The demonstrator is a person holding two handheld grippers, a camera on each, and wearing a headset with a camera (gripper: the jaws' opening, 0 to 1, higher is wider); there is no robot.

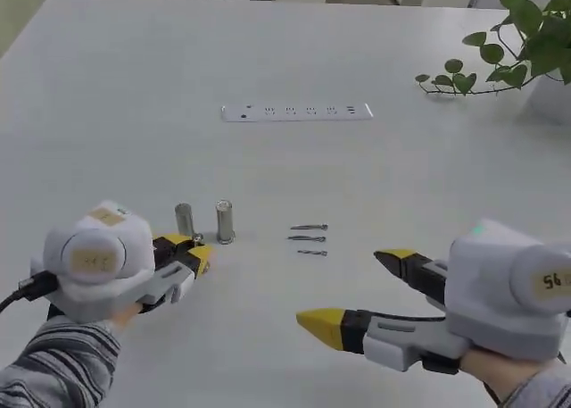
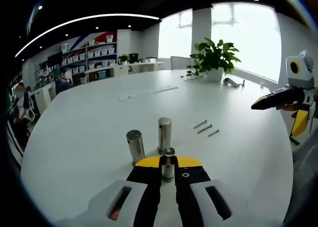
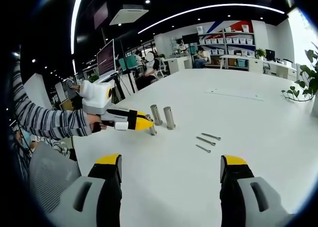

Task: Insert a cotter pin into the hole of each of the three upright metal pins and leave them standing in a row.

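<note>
We clench one metal pin [image 2: 168, 158] in the left tool [image 1: 198, 254], beside the other two pins [image 1: 224, 219]. Next, our released right tool [image 3: 171, 162] should likely fetch a cotter pin [image 1: 309, 227].

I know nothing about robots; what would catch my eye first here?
The yellow-tipped handheld grippers: the left gripper is clamped on a small metal pin at the white table's near left, and the right gripper hangs wide open at near right. Just past the left one stand two upright pins, with three cotter pins lying to their right.
</note>
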